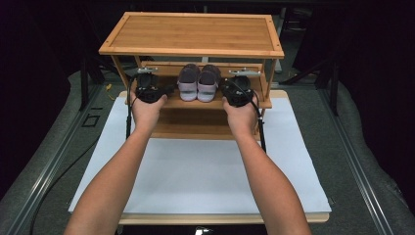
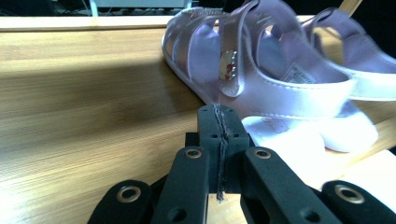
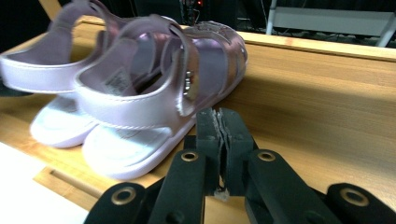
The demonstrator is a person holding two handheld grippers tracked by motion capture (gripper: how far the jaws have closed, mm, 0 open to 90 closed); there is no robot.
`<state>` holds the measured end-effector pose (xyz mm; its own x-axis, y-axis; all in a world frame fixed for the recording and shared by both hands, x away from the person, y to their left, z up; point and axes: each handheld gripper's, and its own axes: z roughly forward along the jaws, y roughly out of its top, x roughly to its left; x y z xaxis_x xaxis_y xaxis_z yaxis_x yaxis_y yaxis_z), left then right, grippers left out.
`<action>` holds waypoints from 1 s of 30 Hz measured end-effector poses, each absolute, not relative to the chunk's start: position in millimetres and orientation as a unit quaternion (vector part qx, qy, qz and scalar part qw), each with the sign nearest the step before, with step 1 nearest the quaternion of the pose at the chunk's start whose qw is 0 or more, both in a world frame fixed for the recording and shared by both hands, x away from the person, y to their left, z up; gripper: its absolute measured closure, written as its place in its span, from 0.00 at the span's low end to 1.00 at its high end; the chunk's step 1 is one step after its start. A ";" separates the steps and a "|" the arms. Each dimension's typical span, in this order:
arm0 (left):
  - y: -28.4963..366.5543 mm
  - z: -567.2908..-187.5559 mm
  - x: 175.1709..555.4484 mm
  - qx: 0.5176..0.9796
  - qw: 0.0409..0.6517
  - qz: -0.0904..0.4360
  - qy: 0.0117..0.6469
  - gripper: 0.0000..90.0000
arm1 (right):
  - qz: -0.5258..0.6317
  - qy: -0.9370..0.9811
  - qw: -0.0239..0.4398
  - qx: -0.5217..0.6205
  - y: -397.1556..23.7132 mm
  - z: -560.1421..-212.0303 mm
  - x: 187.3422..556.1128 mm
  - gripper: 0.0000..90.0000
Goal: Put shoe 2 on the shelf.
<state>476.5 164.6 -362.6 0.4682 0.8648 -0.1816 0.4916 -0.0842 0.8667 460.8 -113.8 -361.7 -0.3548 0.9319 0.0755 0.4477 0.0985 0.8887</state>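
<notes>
From the high view, you hold the left gripper [image 1: 147, 89] and the right gripper [image 1: 238, 91] at the front edge of the middle shelf of the bamboo rack [image 1: 193, 33], one on each side of the pair of sandals [image 1: 198, 82], which sits between your two tools with toes pointing away from you; the rack stands on a white mat [image 1: 205, 171]. You have two grippers, two sandals and one rack here. In the left gripper view, your left gripper [image 2: 219, 122] has its jaws pressed together with nothing between them, the tips hovering over the wooden shelf [image 2: 93, 116]. Just ahead and to the right of those tips lies the nearer sandal [image 2: 261, 79], pale lilac with a shiny strap, a small stud on the buckle strap and a white insole at the heel; the second one lies beyond it. In the right gripper view, your right gripper [image 3: 223, 128] shows its jaws nearly together, only a thin slit between the pads, holding nothing. The closest sandal [image 3: 154, 88] lies just ahead and to the left of the tips, near but apart, with its partner [image 3: 51, 93] on its far side.
</notes>
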 end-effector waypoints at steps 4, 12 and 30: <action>169.0 -354.7 468.4 0.709 0.488 0.193 0.471 1.00 | 0.453 0.691 0.275 0.491 -113.5 -357.7 451.4 0.97; 172.0 -341.0 447.9 0.712 0.505 0.198 0.445 1.00 | 0.467 0.703 0.271 0.463 -105.6 -350.5 432.9 0.98; 183.1 -332.2 379.5 0.746 0.522 0.186 0.369 0.95 | 0.494 0.721 0.278 0.399 -110.9 -333.7 369.4 0.96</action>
